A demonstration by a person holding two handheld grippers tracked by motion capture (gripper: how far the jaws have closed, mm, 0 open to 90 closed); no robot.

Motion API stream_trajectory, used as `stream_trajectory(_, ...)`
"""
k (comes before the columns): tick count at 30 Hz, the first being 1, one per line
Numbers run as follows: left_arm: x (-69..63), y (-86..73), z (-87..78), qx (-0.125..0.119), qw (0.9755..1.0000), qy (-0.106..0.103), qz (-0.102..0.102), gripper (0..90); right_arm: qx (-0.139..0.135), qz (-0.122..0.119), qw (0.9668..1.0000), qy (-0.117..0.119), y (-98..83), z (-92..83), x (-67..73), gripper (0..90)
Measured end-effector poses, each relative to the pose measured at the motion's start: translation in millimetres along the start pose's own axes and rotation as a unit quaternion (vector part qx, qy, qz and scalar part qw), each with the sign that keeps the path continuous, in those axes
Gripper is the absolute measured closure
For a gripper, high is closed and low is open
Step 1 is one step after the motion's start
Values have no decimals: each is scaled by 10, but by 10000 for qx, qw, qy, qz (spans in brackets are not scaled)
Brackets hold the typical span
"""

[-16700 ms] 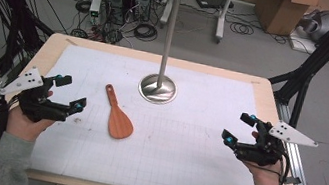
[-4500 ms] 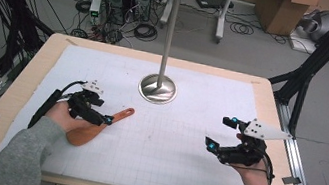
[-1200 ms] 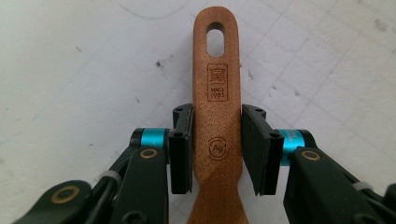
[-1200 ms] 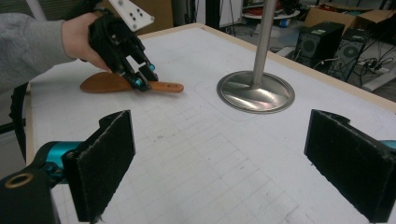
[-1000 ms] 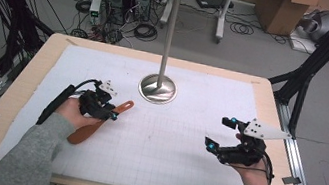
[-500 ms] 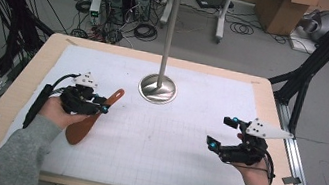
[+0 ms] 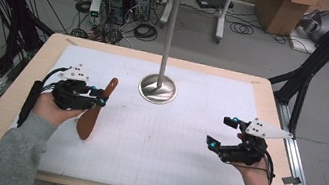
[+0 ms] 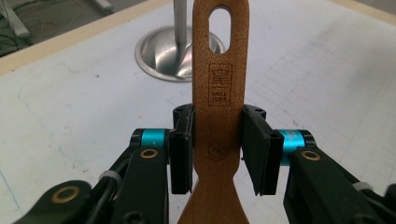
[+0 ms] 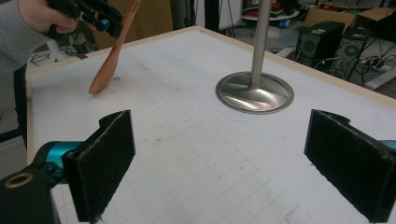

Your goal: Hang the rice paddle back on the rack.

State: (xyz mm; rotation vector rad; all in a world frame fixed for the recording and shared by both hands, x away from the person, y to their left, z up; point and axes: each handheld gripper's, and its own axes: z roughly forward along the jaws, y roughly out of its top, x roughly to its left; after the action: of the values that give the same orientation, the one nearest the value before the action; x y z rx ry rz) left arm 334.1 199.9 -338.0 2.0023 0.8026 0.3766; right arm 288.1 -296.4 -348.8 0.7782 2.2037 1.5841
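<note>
One wooden spatula [image 7: 95, 107] clamped by its handle in left gripper [image 8: 217, 140], lifted, tilted, left of hook stand [image 7: 158, 88] | right gripper [image 7: 225, 138] wide open, empty | hanging likely left

A brown wooden spatula [image 7: 95, 110] sits left of centre in the high view; tilted, its slotted handle end up toward the upper right, its rounded blade low toward the lower left, over the white mat; in the left gripper view its handle, stamped with a small logo, runs straight up the middle.
</note>
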Motion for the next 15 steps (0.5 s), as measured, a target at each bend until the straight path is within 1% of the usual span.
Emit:
stream_trajectory(1, -16, 20, -37, -88, 10000, 1, 12, 652, 5, -10, 10000, 4, 0, 5, 1, 73)
stream_trajectory(2, -16, 20, -37, -88, 10000, 1, 12, 652, 5, -10, 10000, 4, 0, 5, 1, 73)
stream_trajectory(3, -26, 37, -74, -169, 9999, -11, 25, 653, 10, -13, 10000, 4, -1, 8, 1, 74)
stream_trajectory(5, -33, 49, -106, -248, 9997, -12, 28, 653, 12, -14, 10000, 7, 0, 7, 2, 73)
stream_trajectory(6, -33, 49, -106, -248, 9997, -12, 28, 653, 2, -24, 10000, 4, 0, 8, 1, 73)
stream_trajectory(7, -40, 58, -130, -321, 9995, -27, 8, 653, 2, -25, 10000, 5, 1, 7, 2, 73)
stream_trajectory(15, -45, 108, -142, -354, 9993, 0, 84, 652, 26, -16, 10000, 18, 3, 19, 13, 73)
